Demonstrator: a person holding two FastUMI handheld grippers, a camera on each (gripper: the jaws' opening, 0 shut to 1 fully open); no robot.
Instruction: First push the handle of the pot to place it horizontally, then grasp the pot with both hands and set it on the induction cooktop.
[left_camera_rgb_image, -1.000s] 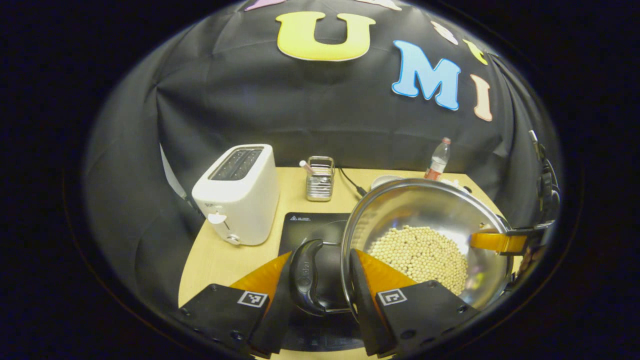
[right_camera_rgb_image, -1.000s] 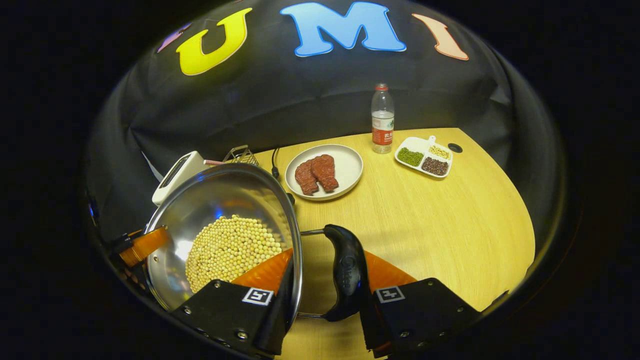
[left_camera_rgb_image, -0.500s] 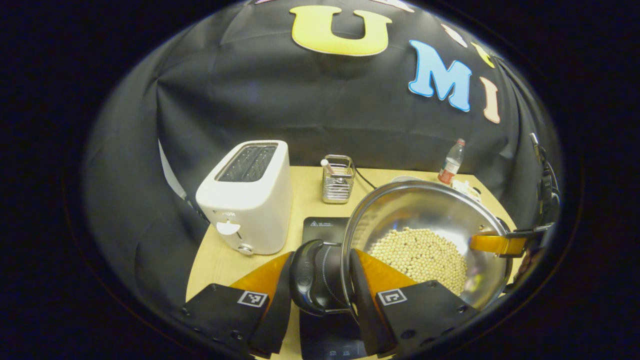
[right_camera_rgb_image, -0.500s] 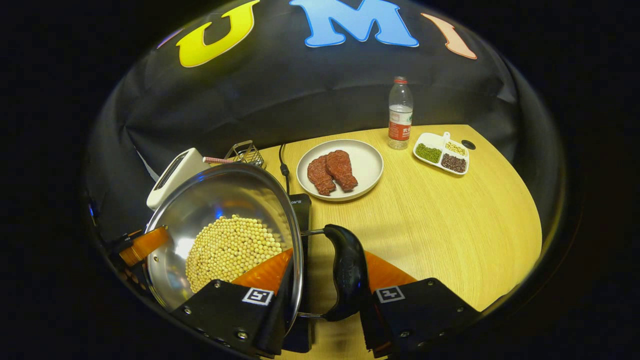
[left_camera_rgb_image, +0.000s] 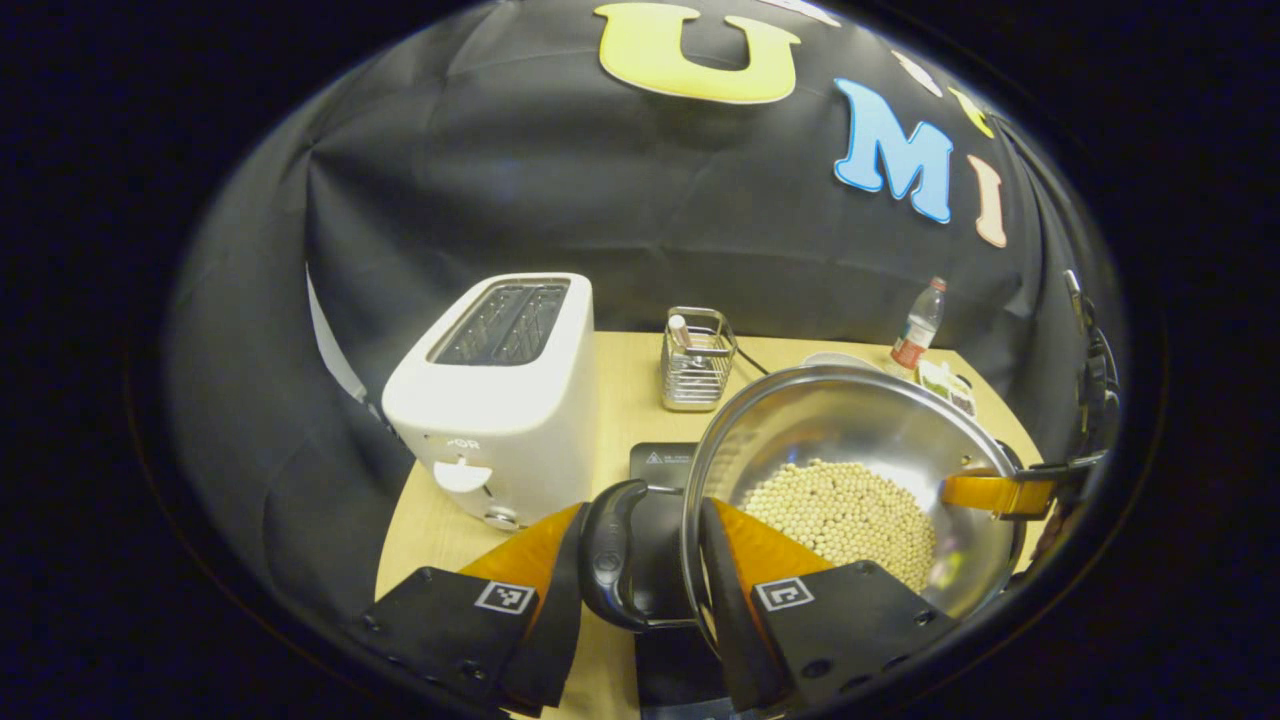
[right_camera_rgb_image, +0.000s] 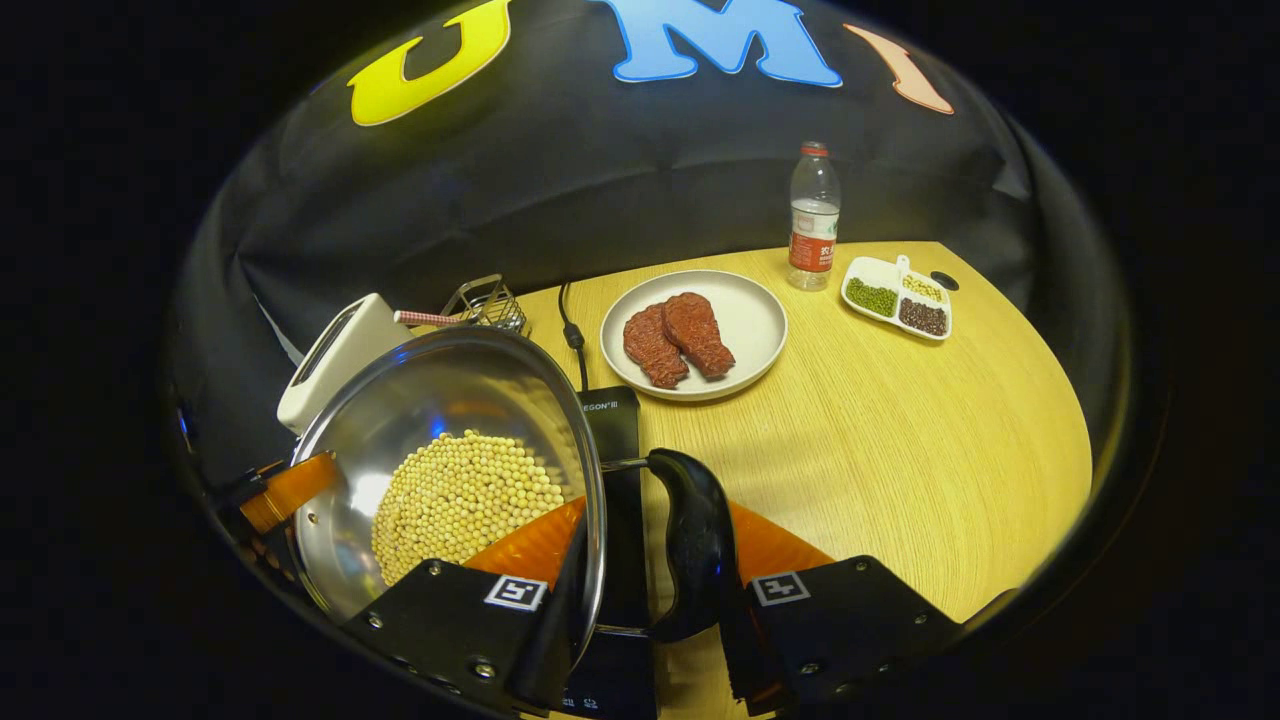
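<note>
A steel pot (left_camera_rgb_image: 850, 430) (right_camera_rgb_image: 440, 400) half full of pale beans hangs between both grippers, over the black induction cooktop (left_camera_rgb_image: 662, 465) (right_camera_rgb_image: 612, 430). Whether it touches the cooktop I cannot tell. My left gripper (left_camera_rgb_image: 640, 512) is shut on the pot's black side handle (left_camera_rgb_image: 608, 555), one finger inside the rim and one outside the handle. My right gripper (right_camera_rgb_image: 658, 510) is shut the same way on the opposite black handle (right_camera_rgb_image: 698, 540). Across the pot, each view shows a finger of the other gripper at the far rim.
A white toaster (left_camera_rgb_image: 500, 400) stands close on the left of the cooktop, a wire rack (left_camera_rgb_image: 697, 360) behind it. A plate with meat (right_camera_rgb_image: 745, 330), a water bottle (right_camera_rgb_image: 813, 215), a divided dish (right_camera_rgb_image: 897, 298) and a black cable (right_camera_rgb_image: 572, 330) lie to the right.
Both grippers have carried the pot leftward across the table. The cooktop now lies under it, and the toaster has come nearer.
</note>
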